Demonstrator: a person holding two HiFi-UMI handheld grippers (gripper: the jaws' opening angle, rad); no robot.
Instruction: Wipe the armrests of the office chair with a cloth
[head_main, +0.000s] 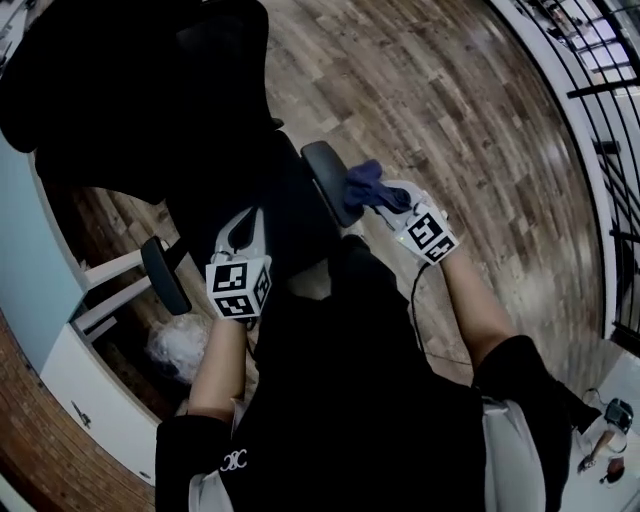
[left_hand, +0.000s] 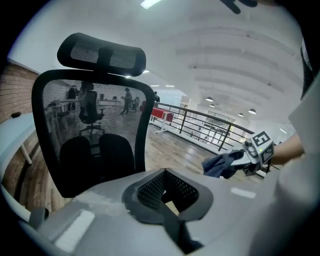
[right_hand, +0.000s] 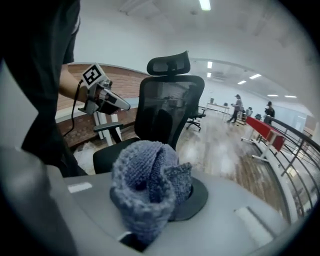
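Over one office chair, one blue cloth at its right armrest.
Right hand-held gripper pinches the cloth; left hand-held gripper pressed together, empty.

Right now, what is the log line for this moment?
right tool: shut on cloth | cloth: beside armrest | left tool: shut, empty

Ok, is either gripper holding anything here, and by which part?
The right gripper holds the blue-grey cloth, pinched by a bunched-up fold, with the rest puffing out above the jaws. The left gripper holds nothing; its jaws are together.
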